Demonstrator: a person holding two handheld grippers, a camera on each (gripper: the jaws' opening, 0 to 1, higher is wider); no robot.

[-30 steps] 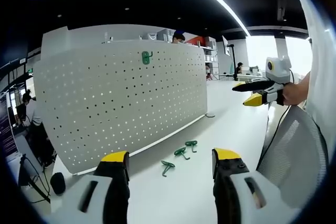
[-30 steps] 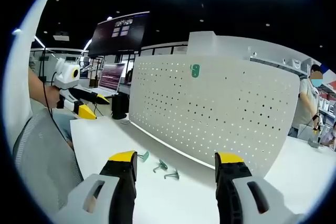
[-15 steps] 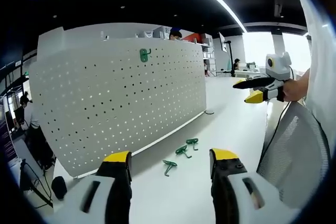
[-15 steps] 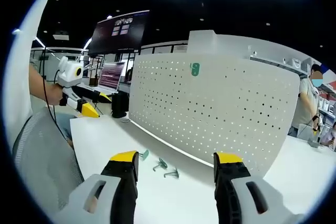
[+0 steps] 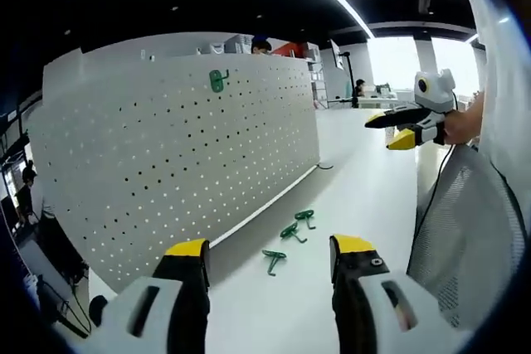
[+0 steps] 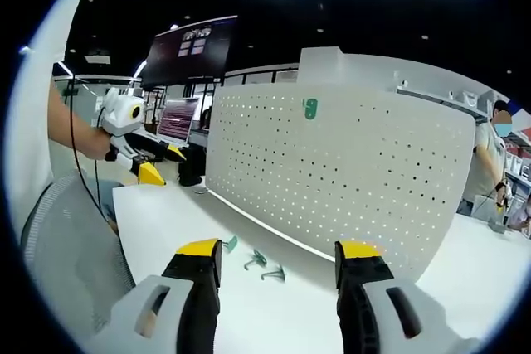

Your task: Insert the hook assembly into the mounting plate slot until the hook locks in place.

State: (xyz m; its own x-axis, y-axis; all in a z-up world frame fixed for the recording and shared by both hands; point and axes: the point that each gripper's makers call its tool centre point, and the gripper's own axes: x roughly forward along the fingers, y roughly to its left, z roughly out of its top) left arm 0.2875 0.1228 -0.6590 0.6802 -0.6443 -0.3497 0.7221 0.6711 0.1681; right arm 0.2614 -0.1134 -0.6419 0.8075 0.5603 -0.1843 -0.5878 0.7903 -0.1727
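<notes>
1. Three loose green hooks (image 5: 288, 240) lie flat on the white table (image 5: 365, 196), in a short row just in front of the foot of the upright pegboard (image 5: 174, 147). No box or tray holds them; they rest on the bare tabletop. In the right gripper view the same hooks (image 6: 257, 263) lie near the board's lower edge.
2. One more green hook (image 5: 217, 80) is already hung high on the pegboard, near its top edge. It stands upright, with its long axis running up and down the board. In the right gripper view this mounted hook (image 6: 309, 108) sits in the same high spot on the board (image 6: 348, 172).
3. The loose hooks lie with their stems roughly along the table, each turned a little differently. Their exact pointing is too small to tell.
4. The left gripper (image 5: 270, 254) hangs above the near table with its yellow-tipped jaws spread wide, gripping nothing and touching nothing. It also appears at the left of the right gripper view (image 6: 153, 163), held in a hand.
5. The right gripper (image 6: 278, 259) likewise has its jaws wide apart and empty, above the table (image 6: 166, 221), well short of the hooks.
</notes>
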